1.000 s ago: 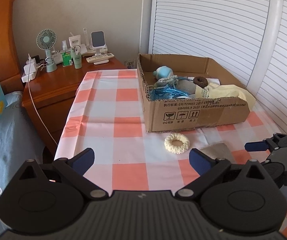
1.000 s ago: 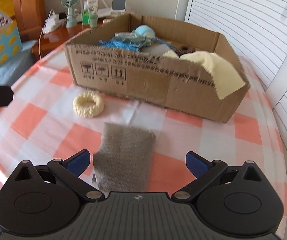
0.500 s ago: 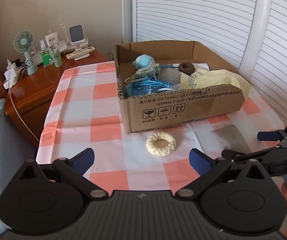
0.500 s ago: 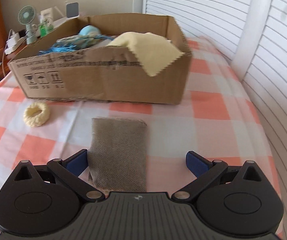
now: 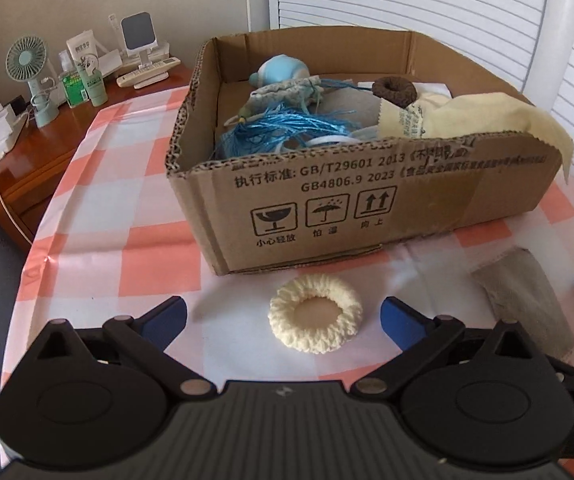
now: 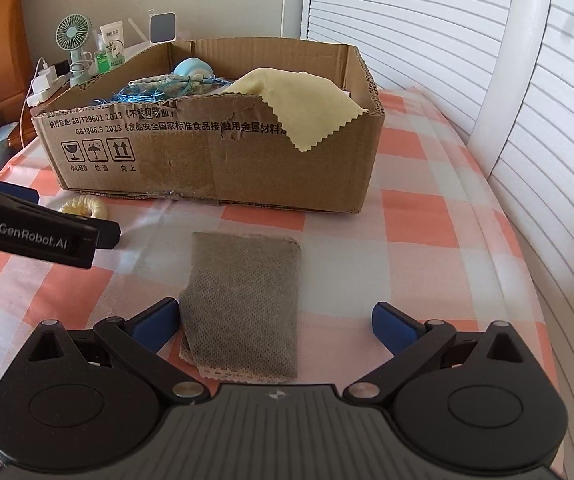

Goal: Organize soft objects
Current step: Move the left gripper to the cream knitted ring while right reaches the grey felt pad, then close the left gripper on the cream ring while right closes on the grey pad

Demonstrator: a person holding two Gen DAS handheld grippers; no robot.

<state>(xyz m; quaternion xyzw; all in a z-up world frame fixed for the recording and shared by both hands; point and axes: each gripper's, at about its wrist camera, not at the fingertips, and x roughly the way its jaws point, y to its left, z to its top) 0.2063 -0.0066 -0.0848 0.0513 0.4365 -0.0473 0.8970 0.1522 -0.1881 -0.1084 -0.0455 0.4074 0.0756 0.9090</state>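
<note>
Lying before one box (image 5: 367, 200): one ring (image 5: 315, 318), one cloth (image 6: 243, 300); both hand-held grippers (image 5: 283, 316) (image 6: 275, 320) released.

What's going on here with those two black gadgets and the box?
A person is tidying soft things into the open cardboard box on the checked tablecloth. The left gripper hangs open in front of a cream crocheted ring, and the right gripper hangs open over a folded grey cloth. Neither is gripped yet. The box already holds a pale yellow cloth draped over its front wall, blue string and a brown ring.
</note>
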